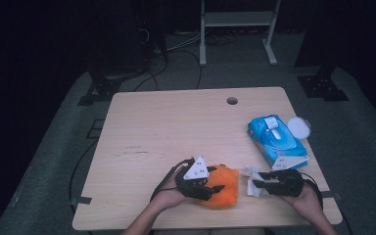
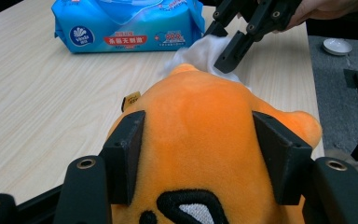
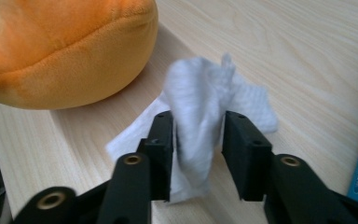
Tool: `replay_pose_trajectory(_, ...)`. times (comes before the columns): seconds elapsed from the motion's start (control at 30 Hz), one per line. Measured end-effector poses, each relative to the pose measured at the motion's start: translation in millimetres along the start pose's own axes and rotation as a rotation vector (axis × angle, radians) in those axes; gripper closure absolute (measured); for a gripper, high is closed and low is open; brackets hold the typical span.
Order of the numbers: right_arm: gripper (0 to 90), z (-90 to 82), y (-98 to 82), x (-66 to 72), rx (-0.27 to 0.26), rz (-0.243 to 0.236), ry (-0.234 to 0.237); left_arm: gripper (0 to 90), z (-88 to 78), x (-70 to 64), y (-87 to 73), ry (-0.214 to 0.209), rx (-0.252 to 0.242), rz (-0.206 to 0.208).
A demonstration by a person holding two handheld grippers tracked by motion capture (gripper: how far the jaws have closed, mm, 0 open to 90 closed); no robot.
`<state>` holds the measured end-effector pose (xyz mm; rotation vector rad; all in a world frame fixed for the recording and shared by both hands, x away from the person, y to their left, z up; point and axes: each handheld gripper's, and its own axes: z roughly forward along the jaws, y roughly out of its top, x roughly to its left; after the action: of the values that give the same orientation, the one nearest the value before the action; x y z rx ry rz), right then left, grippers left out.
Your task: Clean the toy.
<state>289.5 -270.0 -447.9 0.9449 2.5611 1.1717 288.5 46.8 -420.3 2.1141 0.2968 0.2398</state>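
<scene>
The left gripper (image 2: 198,154) squeezes a plump, fuzzy orange plush toy (image 2: 205,126) between its black pads. Just beyond it, the right gripper (image 3: 198,149) stands parted around a crumpled white wipe (image 3: 203,112) (soft, creased) on the pale woodgrain worktop (image 1: 166,127). Farther off lies a glossy blue wipes pack (image 1: 275,139).

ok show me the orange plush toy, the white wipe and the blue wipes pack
orange plush toy (image 2: 205,126), left gripper view, top of its body
white wipe (image 3: 200,107), right gripper view, bunched middle
blue wipes pack (image 1: 275,140), high view, top face
</scene>
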Motion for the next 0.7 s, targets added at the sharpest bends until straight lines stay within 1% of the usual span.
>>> replay_pose_trajectory(0.1,54.6,0.0,-0.1,-0.7,-0.009,0.004,0.008,39.6,-0.7,1.5,-0.1,0.001,-0.001,-0.007)
replay_pose_trajectory(0.17,53.2,0.4,-0.4,-1.5,-0.010,0.005,0.022,39.5,-1.2,2.0,0.0,0.003,-0.002,-0.010)
replay_pose_trajectory(0.3,49.6,0.3,-0.4,-0.7,-0.014,0.004,0.026,39.7,-2.4,2.7,0.5,0.007,-0.002,-0.011)
replay_pose_trajectory(0.43,45.3,-1.0,2.0,1.3,-0.031,0.005,0.030,40.1,-4.7,4.6,1.5,0.010,-0.002,-0.011)
replay_pose_trajectory(0.53,43.5,-2.3,4.3,2.9,-0.040,-0.003,0.029,40.4,-8.0,7.8,2.8,0.022,-0.006,-0.011)
replay_pose_trajectory(0.7,41.4,-3.3,7.4,3.8,-0.059,0.003,0.034,40.6,-16.9,19.4,7.0,0.067,-0.030,-0.026)
